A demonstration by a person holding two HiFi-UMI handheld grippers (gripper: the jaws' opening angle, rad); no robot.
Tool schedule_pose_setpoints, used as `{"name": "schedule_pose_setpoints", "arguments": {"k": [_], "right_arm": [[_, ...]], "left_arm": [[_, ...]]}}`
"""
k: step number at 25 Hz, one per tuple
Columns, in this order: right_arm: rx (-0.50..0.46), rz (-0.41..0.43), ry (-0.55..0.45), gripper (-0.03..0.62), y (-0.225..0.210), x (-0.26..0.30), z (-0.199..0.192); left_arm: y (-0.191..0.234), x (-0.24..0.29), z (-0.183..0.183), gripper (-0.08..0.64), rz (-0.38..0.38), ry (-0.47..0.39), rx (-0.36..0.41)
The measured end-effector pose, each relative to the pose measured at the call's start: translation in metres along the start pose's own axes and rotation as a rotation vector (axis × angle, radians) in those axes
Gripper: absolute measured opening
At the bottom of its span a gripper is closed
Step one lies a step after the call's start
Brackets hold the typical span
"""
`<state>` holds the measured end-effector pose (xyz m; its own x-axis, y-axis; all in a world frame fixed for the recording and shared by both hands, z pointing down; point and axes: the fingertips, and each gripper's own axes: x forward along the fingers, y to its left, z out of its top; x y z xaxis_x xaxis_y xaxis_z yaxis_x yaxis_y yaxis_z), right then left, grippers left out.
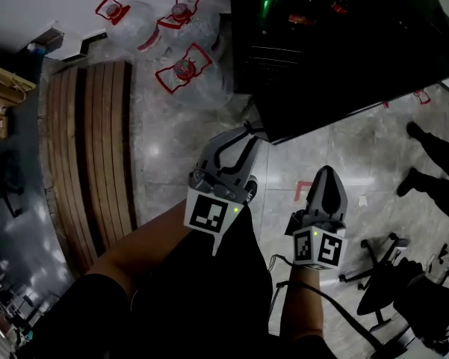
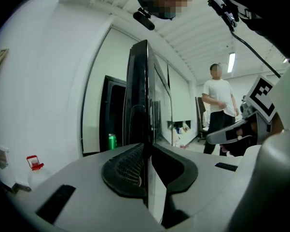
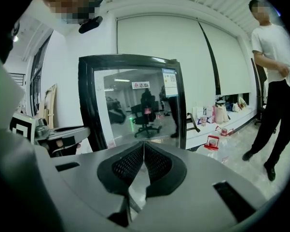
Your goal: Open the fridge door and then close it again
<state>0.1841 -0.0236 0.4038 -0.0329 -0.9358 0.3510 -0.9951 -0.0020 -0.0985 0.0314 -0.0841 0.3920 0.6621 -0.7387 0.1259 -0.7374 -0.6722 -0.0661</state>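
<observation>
The black fridge [image 1: 284,43] stands with its dark glass door [image 1: 373,58] swung out; a green can [image 1: 265,2] shows inside. In the left gripper view the door [image 2: 137,95] is edge-on and runs straight between the jaws of my left gripper [image 2: 147,163]. The left pad [image 2: 128,166] lies against the door's edge, while the right pad stands a little off it with a pale gap showing. In the head view my left gripper [image 1: 248,137] is at the door's free corner. My right gripper [image 3: 144,146] faces the door's glass [image 3: 135,105], pads together and empty, apart from it [image 1: 327,174].
Three water jugs with red handles [image 1: 183,69] stand left of the fridge beside a slatted wooden bench [image 1: 90,155]. A person in a white shirt [image 3: 275,71] stands to the right, feet [image 1: 433,155] on the tiled floor. An office chair [image 1: 388,275] is at lower right.
</observation>
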Motion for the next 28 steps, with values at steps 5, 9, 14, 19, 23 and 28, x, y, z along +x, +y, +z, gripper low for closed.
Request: {"name": "schedule_pose_setpoints", "arguments": {"k": [5,9,14,19,23,28], "right_arm": [[-0.001,0.011,0.004,0.015,0.002,0.017,0.002],[-0.003,0.016,0.012,0.015,0.002,0.027,0.004],[0.004,0.025,0.018,0.015,0.002,0.037,0.004],[0.008,0.025,0.029,0.015,0.001,0.044,-0.001],[0.016,0.021,0.029,0.015,-0.001,0.045,0.001],[0.009,0.017,0.019,0.015,-0.001,0.039,0.005]], "left_arm": [[0.039,0.019,-0.004,0.053,0.046,0.008,-0.01],[0.067,0.035,-0.008,0.06,0.093,0.024,-0.089],[0.096,0.055,-0.008,0.063,0.124,0.017,-0.092],[0.119,0.075,-0.009,0.067,0.156,0.015,-0.094],[0.133,0.088,-0.009,0.069,0.187,0.014,-0.093],[0.135,0.089,-0.008,0.07,0.202,-0.012,-0.06]]}}
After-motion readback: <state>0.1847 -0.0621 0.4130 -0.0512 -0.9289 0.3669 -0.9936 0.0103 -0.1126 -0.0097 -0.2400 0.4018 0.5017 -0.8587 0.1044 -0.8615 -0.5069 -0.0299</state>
